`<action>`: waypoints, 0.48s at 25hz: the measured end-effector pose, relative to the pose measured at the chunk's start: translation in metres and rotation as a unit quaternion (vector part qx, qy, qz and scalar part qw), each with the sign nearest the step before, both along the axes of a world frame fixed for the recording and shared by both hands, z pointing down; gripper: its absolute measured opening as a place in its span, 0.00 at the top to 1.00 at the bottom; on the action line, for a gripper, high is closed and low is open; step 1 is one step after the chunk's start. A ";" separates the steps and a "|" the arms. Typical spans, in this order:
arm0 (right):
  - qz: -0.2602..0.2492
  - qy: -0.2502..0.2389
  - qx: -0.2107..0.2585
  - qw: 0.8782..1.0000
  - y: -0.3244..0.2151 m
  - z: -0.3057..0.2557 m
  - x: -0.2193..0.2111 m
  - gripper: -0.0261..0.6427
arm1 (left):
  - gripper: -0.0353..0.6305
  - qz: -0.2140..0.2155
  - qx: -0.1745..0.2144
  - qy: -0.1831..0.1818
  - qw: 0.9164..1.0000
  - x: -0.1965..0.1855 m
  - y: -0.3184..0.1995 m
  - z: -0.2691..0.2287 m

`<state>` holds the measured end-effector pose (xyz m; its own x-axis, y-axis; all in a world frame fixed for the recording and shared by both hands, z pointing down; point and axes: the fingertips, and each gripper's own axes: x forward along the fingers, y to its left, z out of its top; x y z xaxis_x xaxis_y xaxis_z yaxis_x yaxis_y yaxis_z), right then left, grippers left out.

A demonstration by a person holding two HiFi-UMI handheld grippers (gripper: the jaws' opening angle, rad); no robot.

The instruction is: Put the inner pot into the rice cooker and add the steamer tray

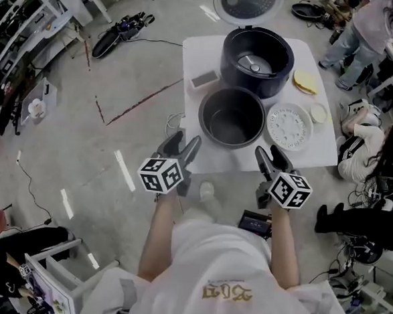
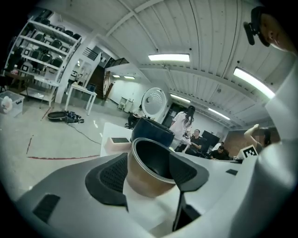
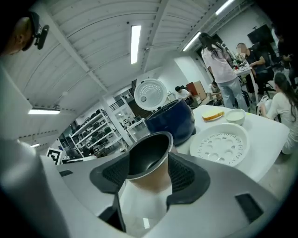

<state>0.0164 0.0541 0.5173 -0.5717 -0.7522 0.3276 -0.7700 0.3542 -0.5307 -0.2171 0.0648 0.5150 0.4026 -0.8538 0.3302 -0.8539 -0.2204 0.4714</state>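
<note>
Inner pot (image 1: 231,116): dark, round, empty, upright, with a metal rim and a bronze-tinted outer wall. It stands on the white table (image 1: 197,56) near its near edge, about centre. Rice cooker (image 1: 257,60): dark blue round body, just behind the pot and slightly right. Its lid is up at the far side, and the cavity is empty with the heating plate showing. Steamer tray (image 1: 288,126): white perforated disc, lying flat, just right of the pot.

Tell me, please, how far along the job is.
Nothing done yet: the inner pot sits on the table before the open rice cooker, steamer tray beside it. Left tool and right tool are open, short of the pot. Both placements remain.
</note>
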 end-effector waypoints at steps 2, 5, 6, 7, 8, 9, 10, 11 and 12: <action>0.016 0.007 -0.005 1.000 -0.011 0.004 -0.005 0.59 | 0.52 0.018 -0.004 0.008 1.000 -0.005 -0.021 0.006; 0.037 0.017 -0.012 0.999 -0.020 0.006 -0.008 0.59 | 0.53 0.047 -0.005 0.022 0.999 -0.004 -0.043 0.011; 0.044 0.017 -0.014 0.999 -0.021 0.007 -0.007 0.59 | 0.53 0.056 -0.004 0.026 0.998 -0.003 -0.049 0.011; 0.051 0.013 -0.016 0.998 -0.023 0.007 -0.006 0.59 | 0.53 0.064 -0.003 0.031 0.997 -0.001 -0.055 0.012; 0.058 0.006 -0.019 0.998 -0.025 0.007 -0.005 0.59 | 0.53 0.071 -0.003 0.036 0.997 0.000 -0.060 0.013; 0.064 -0.001 -0.022 0.998 -0.027 0.007 -0.004 0.59 | 0.53 0.076 -0.004 0.041 0.996 0.001 -0.066 0.014; 0.068 -0.006 -0.025 0.997 -0.030 0.007 -0.003 0.59 | 0.53 0.081 -0.004 0.045 0.996 0.002 -0.072 0.015; 0.070 -0.009 -0.027 0.997 -0.033 0.008 -0.002 0.59 | 0.53 0.085 -0.006 0.048 0.995 0.003 -0.077 0.017; 0.074 -0.010 -0.029 0.997 -0.036 0.009 0.001 0.59 | 0.54 0.089 -0.009 0.050 0.995 0.003 -0.081 0.019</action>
